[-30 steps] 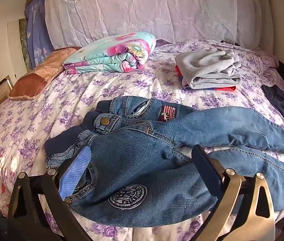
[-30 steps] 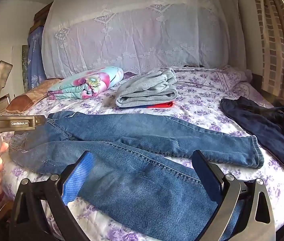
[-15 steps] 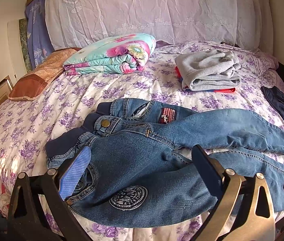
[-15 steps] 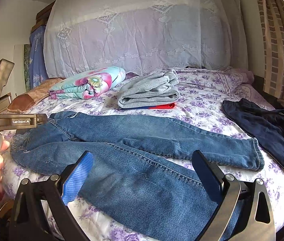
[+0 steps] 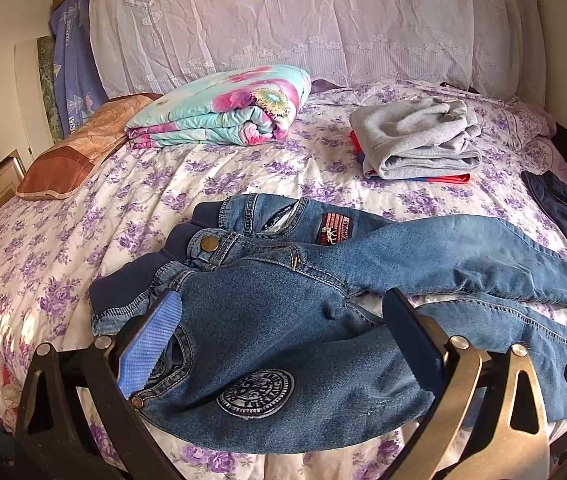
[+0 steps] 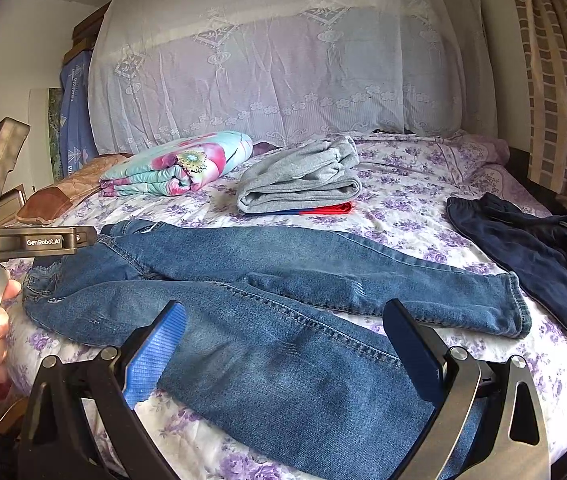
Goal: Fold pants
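jeans lie unfolded on bed, waist toward left edge, both legs running right, slightly apart; near leg reaches the front edge. left gripper hovers over the waist/hip area by the round patch, jaws spread, holding nothing. right gripper hovers over the near leg around the knee, jaws spread, empty.

handling, judged: denim soft but fairly heavy and thick, not slippery, not fragile; will drape and sag if lifted at one point. waistband rumpled, bulky there. best holds: waistband at the near hip with left, near-leg hem or outer seam with right, then lay one leg over the other.
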Available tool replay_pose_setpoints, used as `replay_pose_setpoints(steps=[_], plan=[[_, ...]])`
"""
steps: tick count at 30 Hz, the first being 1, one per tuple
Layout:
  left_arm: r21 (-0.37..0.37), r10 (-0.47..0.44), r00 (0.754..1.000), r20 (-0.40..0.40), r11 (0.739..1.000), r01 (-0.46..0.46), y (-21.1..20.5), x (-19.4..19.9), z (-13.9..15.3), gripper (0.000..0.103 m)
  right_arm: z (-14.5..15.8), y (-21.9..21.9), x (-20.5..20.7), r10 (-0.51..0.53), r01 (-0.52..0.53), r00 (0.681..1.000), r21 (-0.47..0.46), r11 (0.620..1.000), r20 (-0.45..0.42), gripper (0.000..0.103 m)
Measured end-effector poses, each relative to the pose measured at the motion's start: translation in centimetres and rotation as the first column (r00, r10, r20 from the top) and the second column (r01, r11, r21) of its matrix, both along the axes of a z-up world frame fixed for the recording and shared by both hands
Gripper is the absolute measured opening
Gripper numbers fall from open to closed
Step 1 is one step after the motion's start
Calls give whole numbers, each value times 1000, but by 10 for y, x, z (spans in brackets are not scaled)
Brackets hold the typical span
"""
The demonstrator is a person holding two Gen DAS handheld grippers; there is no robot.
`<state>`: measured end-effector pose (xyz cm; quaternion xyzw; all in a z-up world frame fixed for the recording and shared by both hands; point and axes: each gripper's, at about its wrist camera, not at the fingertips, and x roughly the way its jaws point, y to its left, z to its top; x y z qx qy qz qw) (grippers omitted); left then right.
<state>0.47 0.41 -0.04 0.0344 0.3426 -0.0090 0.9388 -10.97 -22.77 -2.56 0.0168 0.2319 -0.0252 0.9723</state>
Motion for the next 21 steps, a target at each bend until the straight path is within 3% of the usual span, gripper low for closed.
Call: replay_pose_setpoints(steps=[16,21], plan=[[5,-4,1000,-2,1000,4,0,1,-3,98,0,0,2,6,-6,1000,0,1000,-5,100],[-48,-39,998,-56,998,36,28,25,7,98,8,-31,8,-16,17,999,39,999,-43,100]])
